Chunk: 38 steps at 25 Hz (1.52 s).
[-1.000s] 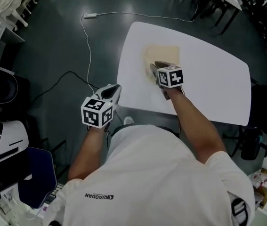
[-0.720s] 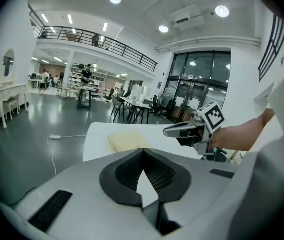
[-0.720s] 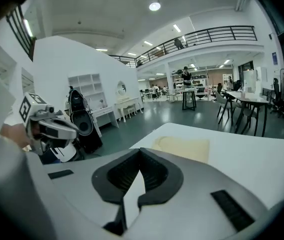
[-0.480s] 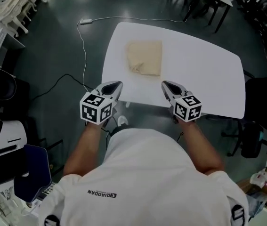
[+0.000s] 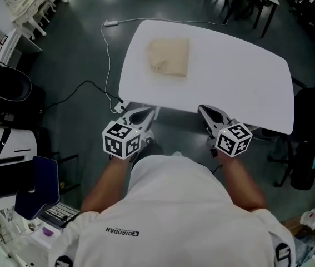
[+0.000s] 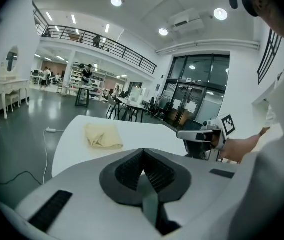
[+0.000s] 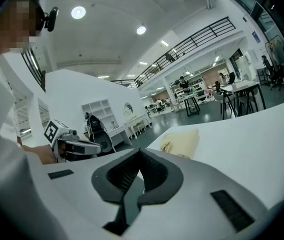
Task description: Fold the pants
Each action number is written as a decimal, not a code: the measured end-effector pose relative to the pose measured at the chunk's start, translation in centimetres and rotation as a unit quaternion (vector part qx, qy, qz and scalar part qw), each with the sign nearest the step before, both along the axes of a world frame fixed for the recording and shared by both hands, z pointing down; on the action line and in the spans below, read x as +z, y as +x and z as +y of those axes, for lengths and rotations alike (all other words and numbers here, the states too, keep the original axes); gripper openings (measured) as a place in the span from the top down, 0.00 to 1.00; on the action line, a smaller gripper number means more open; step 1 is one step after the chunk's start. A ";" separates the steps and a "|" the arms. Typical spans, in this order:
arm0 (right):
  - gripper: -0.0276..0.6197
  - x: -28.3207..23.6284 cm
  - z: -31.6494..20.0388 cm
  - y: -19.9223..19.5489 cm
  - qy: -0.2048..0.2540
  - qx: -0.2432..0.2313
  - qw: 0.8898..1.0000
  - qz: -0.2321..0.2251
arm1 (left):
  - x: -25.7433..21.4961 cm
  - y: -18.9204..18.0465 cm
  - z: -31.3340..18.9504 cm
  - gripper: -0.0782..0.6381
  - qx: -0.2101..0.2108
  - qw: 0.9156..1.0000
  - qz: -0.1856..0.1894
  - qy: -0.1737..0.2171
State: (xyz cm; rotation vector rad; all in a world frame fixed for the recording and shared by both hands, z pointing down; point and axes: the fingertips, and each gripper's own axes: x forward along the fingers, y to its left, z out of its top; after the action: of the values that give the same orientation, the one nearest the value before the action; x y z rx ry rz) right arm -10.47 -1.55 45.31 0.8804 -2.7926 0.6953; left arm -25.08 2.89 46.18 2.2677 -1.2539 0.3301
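Note:
The cream pants (image 5: 169, 58) lie folded into a small rectangle at the far left part of the white table (image 5: 240, 71); they also show in the left gripper view (image 6: 102, 135) and the right gripper view (image 7: 182, 142). Both grippers are held off the table, near its front edge, close to the person's body. My left gripper (image 5: 144, 113) is shut with nothing in it, its pads meeting at the tip (image 6: 143, 151). My right gripper (image 5: 207, 112) is shut and empty too (image 7: 139, 151).
A white cable (image 5: 104, 65) with a plug runs over the dark floor left of the table. Dark chairs (image 5: 240, 4) stand behind the table, a black chair (image 5: 313, 127) at its right. White and black equipment (image 5: 1, 149) sits at the far left.
The right gripper let go of the folded pants, shut and drew back off the table toward the body. The left gripper also pulled back. The pants stay folded on the table.

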 end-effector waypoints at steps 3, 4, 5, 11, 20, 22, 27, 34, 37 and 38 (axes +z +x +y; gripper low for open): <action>0.93 1.2 0.8 0.7 -0.014 0.005 1.000 -0.002 | 0.0 0.9 2.0 0.85 -0.004 1.000 -0.013 0.004; 0.93 1.5 1.0 0.9 -0.018 0.005 1.000 -0.004 | 0.0 1.0 2.5 0.85 -0.009 1.000 -0.018 0.003; 0.93 1.5 1.1 0.9 -0.021 0.003 1.000 -0.008 | -0.1 0.9 3.0 0.85 -0.014 1.000 -0.022 0.002; 0.93 0.4 2.2 -1.4 -0.011 -0.015 1.000 -0.021 | -0.5 -3.1 4.5 0.85 -0.046 0.998 -0.030 0.002; 0.93 -0.9 2.8 -6.0 0.006 0.008 1.000 -0.008 | -1.4 -6.7 1.3 0.85 0.004 1.000 -0.010 0.016; 0.93 -1.2 2.4 -7.2 0.011 0.024 1.000 -0.004 | -1.7 -7.4 0.3 0.85 0.030 0.999 -0.011 0.019; 0.93 -1.0 2.6 -11.6 0.006 0.072 0.997 -0.007 | -1.8 -11.6 -1.0 0.85 0.078 0.997 -0.015 0.024; 0.93 -0.1 4.3 -15.9 -0.005 0.141 0.990 0.003 | -0.9 -16.9 -1.3 0.85 0.136 0.990 -0.007 0.020; 0.93 -0.1 5.6 -17.3 -0.007 0.173 0.985 0.008 | -0.9 -18.5 -0.9 0.85 0.163 0.986 -0.002 0.022; 0.93 -0.1 6.2 -17.8 -0.010 0.182 0.983 0.007 | -0.8 -19.0 -0.6 0.85 0.171 0.985 -0.001 0.021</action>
State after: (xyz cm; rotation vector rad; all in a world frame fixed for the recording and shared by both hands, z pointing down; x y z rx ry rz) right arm -28.29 4.67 45.25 1.4054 -2.6298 0.7570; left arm -44.05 2.28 45.37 2.5182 -0.8740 0.4329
